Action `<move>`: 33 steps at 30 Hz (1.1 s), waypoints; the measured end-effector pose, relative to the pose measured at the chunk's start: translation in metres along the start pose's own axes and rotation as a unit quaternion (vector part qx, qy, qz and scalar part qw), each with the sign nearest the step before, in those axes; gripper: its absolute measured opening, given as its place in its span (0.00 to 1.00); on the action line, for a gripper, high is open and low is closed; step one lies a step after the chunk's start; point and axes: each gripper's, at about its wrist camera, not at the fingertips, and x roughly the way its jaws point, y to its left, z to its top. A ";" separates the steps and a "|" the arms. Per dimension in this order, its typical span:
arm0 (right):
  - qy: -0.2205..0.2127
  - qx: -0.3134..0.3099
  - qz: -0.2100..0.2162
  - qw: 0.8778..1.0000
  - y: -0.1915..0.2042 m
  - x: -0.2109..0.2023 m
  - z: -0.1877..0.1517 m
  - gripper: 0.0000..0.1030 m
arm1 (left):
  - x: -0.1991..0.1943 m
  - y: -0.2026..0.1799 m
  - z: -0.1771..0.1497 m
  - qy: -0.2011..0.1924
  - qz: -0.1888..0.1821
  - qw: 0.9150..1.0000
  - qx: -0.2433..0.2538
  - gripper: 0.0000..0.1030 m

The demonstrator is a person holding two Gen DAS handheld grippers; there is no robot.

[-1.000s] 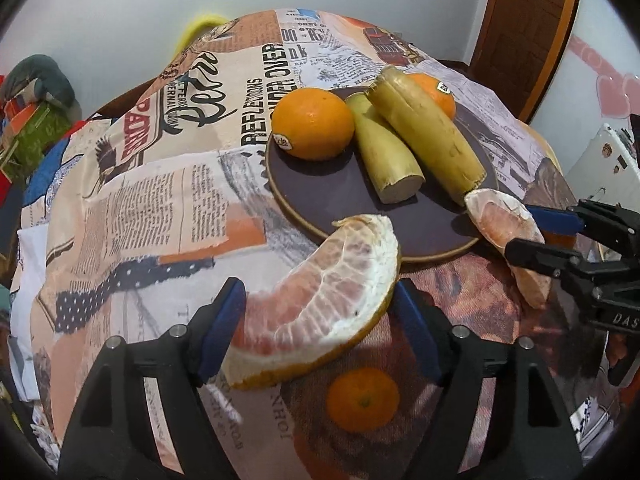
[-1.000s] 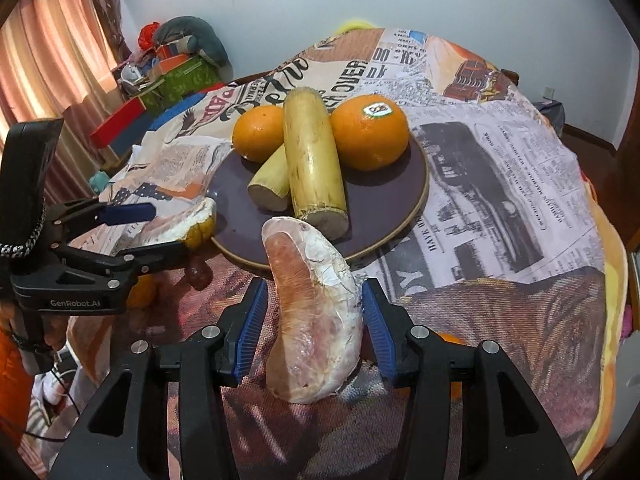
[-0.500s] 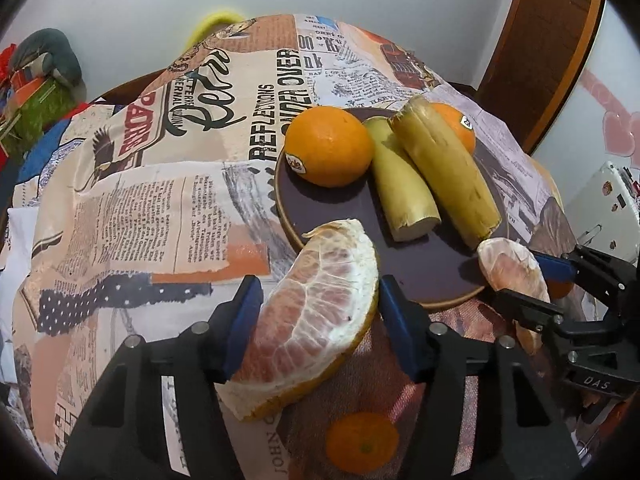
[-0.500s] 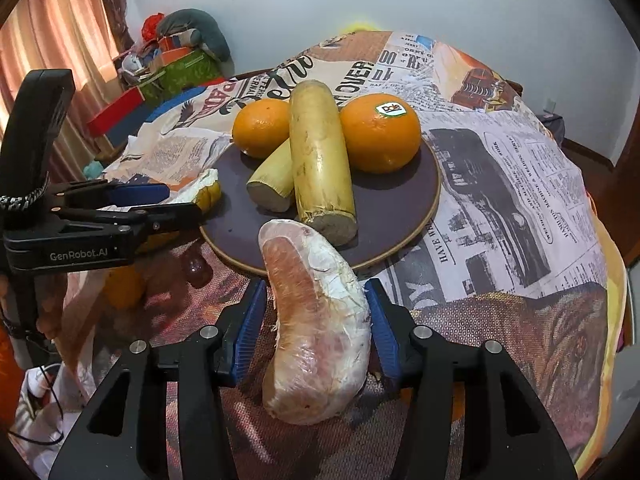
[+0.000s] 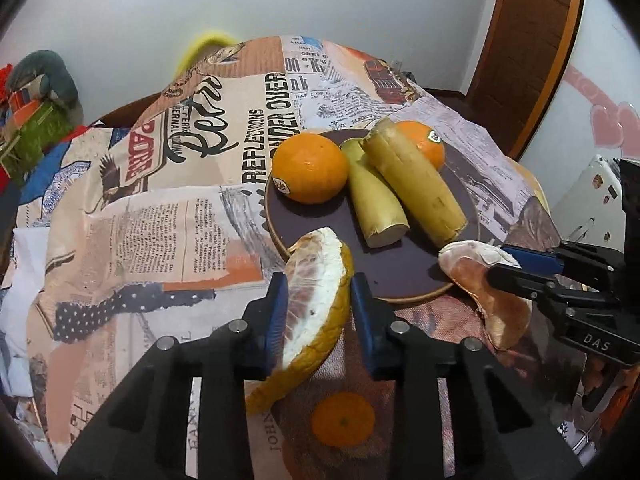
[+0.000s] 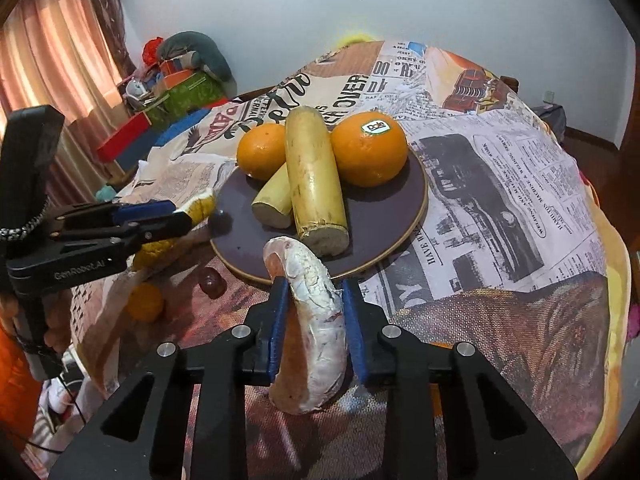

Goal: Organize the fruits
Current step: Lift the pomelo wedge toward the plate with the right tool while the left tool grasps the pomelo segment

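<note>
closing my left gripper (image 5: 318, 300) on the rind-on pomelo wedge (image 5: 316, 304), pads touching it. right gripper (image 6: 314, 312) closing too, pinching the peeled pomelo segment (image 6: 312, 320), seemingly lifted beside the plate (image 6: 416, 196).

White wall (image 6: 480, 20), pink curtains (image 6: 60, 60), wooden door (image 5: 532, 40)

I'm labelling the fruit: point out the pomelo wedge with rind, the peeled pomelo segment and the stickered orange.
Pomelo wedge with rind (image 5: 316, 300), left wrist view, its pale flesh.
Peeled pomelo segment (image 6: 320, 320), right wrist view, its membrane.
Stickered orange (image 6: 368, 152), right wrist view, its skin below the sticker.
</note>
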 end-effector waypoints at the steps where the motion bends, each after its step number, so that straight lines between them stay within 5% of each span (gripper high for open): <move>1: -0.001 -0.001 0.001 1.000 0.001 -0.001 0.000 0.23 | -0.002 0.000 -0.001 -0.002 0.000 1.000 -0.002 0.30; 13: -0.038 -0.009 0.009 0.999 0.004 -0.026 0.005 0.21 | -0.046 0.004 0.002 -0.050 0.012 0.998 -0.019 0.17; 16: -0.049 -0.012 0.006 0.999 0.004 -0.032 0.008 0.21 | -0.054 0.002 0.004 -0.062 0.013 0.998 -0.015 0.00; 23: -0.070 -0.010 -0.002 0.997 0.000 -0.044 0.016 0.21 | -0.069 0.001 0.018 -0.079 -0.002 0.997 -0.016 0.00; 28: -0.074 -0.002 -0.002 0.997 -0.005 -0.046 0.015 0.21 | -0.043 0.003 0.017 -0.035 -0.001 0.999 -0.017 0.12; 30: -0.072 0.001 -0.001 0.997 -0.007 -0.045 0.015 0.21 | -0.027 0.003 0.012 -0.008 -0.012 1.000 -0.016 0.38; 33: -0.068 0.003 -0.003 0.998 -0.010 -0.041 0.013 0.21 | -0.012 0.001 0.005 0.007 -0.008 1.000 -0.011 0.53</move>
